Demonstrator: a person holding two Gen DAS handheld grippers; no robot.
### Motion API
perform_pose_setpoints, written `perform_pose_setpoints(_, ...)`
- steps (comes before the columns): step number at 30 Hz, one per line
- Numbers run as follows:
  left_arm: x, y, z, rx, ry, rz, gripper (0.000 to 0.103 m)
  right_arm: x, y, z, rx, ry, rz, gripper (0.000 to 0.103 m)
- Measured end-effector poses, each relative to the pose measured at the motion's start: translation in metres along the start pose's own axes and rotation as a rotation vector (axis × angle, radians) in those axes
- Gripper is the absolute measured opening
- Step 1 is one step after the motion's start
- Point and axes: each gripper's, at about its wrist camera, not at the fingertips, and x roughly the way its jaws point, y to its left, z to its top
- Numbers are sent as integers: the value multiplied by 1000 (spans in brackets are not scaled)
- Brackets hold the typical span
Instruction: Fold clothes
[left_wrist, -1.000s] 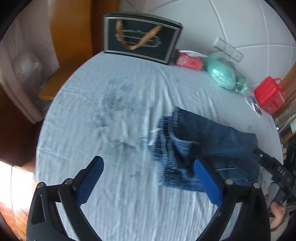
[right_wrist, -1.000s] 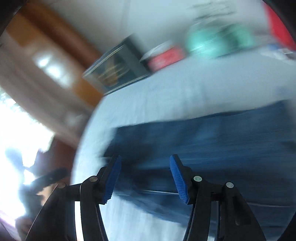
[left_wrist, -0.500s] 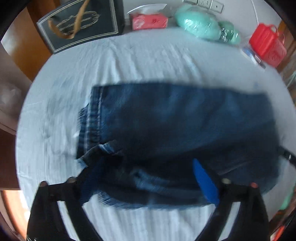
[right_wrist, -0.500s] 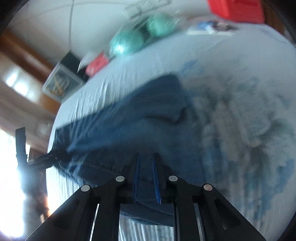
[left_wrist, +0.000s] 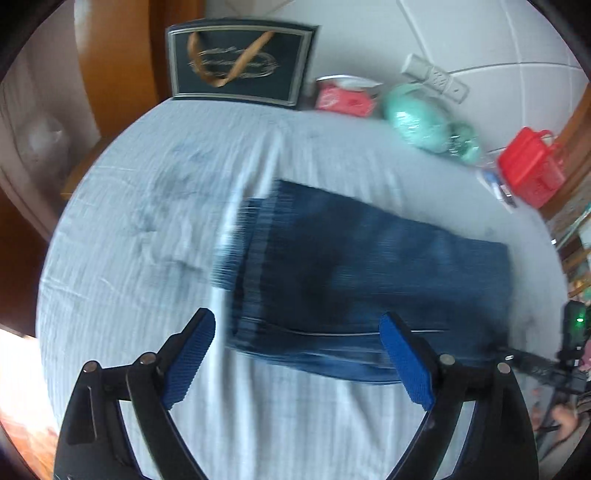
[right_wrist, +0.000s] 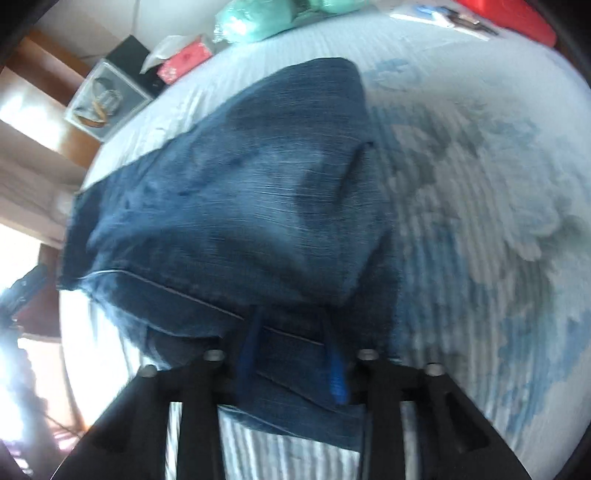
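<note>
Well, the crinkled pale-blue bedsheet carries a folded slab of dark denim jeans, ribbed waistband leftward. Left tongs hover spread apart over its near edge; right tongs pinch denim at the near hem.

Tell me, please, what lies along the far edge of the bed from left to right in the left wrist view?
Dark gift bag → pink tissue pack → mint green bundle → red plastic container. The folded jeans lie nearer, in front of them.
</note>
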Motion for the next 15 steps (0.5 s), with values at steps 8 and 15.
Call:
perform_pose_setpoints(8, 12, -93, -28, -98, -38, 140, 92, 7, -18, 15, -175, 101, 268, 58)
perform_pose_setpoints(15, 9, -156, -65, -237, -29, 127, 92, -44, -24, 55, -446, -4, 194, 20)
